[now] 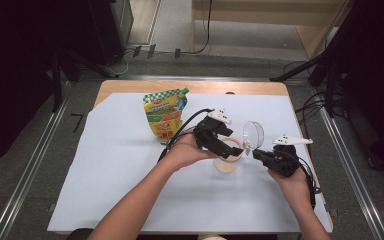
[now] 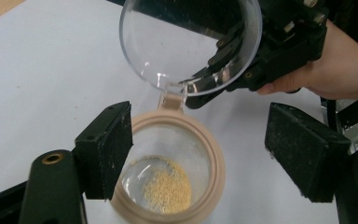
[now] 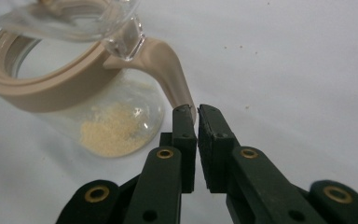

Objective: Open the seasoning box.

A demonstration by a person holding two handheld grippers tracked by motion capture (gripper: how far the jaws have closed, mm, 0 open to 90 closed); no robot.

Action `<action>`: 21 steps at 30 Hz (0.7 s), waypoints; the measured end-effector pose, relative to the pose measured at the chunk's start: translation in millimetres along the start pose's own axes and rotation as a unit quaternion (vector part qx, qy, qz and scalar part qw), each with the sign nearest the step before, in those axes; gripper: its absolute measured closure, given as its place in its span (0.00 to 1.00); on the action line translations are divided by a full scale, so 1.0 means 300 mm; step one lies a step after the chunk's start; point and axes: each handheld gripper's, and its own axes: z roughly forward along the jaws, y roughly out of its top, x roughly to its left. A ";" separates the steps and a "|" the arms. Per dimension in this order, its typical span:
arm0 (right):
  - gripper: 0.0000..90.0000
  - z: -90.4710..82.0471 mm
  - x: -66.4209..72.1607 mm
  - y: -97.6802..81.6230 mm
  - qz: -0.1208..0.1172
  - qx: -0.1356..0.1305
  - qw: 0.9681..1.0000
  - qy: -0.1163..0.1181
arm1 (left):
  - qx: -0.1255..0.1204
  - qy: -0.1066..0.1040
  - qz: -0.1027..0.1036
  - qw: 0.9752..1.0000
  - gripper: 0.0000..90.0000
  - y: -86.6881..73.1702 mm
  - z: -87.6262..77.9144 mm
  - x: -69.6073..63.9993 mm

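1 clear jar (image 1: 227, 161) w/ beige collar (image 2: 216, 163), standing on white sheet (image 1: 115, 165) of the table (image 1: 130, 86), towards the right edge, approx. mid-depth. 1 clear round lid (image 1: 253, 135), flipped open and upright, hinged on the collar at the side away from the person. 1 small heap of pale yellow grains (image 2: 168, 189) at jar bottom. 1 beige tab (image 3: 170, 70) curving down from the collar.

1 printed pouch (image 1: 165, 112), green-yellow, upright near the far edge, left of centre, well apart from the jar.

2 grippers, 2 hands. Left gripper (image 2: 205, 158) over the jar, fingers apart: left pad (image 2: 109, 149) touching or nearly touching outside of collar, right pad (image 2: 303, 149) clear of it w/ gap; jar mouth between them, not squeezed. Right gripper (image 3: 196, 116) at the right side of the jar, fingers nearly together, pinched on the lower end of the beige tab; thin slit between pads.

Hard to make out: in high view jar partly covered by left gripper (image 1: 219, 142) and hand (image 1: 187, 150); grains not visible there. Right gripper (image 1: 260, 154) seen through the lid in left gripper view, distorted. Jar body cut off at bottom of left gripper view. Lid cut off at top in right gripper view. Pouch print too small to read. Both forearms cut by bottom edge of high view.
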 end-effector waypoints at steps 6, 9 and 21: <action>0.89 -0.042 0.026 -0.028 0.011 0.006 1.000 0.024 | -0.013 0.013 0.002 1.000 0.40 -0.055 -0.041 -0.002; 0.83 -0.052 0.060 -0.040 0.008 0.008 0.999 0.039 | -0.009 0.031 -0.007 0.999 0.37 -0.084 -0.061 0.000; 0.67 -0.032 0.181 -0.070 -0.024 0.014 0.997 0.072 | 0.003 -0.004 -0.050 0.999 0.48 -0.156 -0.106 0.022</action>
